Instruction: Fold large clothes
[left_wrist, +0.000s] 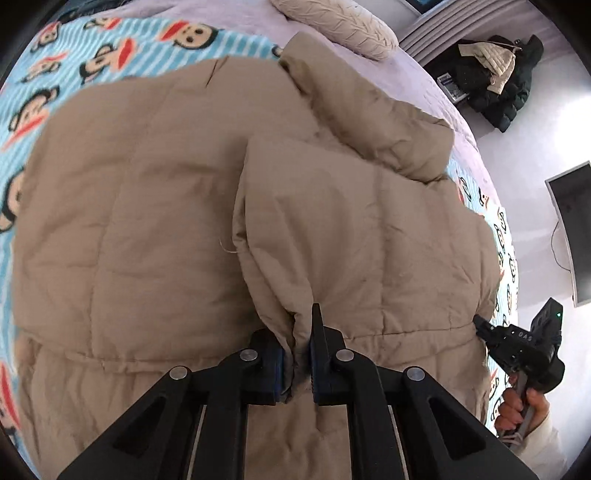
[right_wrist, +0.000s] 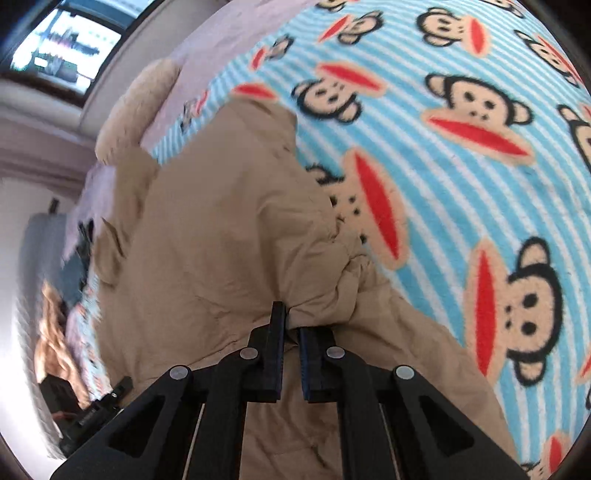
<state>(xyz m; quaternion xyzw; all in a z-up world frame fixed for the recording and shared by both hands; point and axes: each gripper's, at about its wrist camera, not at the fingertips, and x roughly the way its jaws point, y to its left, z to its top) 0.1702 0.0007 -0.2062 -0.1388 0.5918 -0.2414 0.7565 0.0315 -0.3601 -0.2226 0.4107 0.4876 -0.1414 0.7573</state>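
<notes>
Monkey-print blanket (left_wrist: 110, 40): one tan jacket (left_wrist: 147, 206), two grippers pinching.

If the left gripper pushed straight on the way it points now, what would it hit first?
The left gripper is already shut on a fold of the tan quilted puffer coat, so it would press deeper into the padding, then probably the blue striped monkey-print blanket beneath; depth is unclear.

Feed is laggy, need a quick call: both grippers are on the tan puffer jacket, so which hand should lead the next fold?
Probably the left. The left gripper is shut on a sleeve cuff of the tan puffer jacket, free to swing. The right gripper pinches bunched fabric at the jacket's edge.
</notes>
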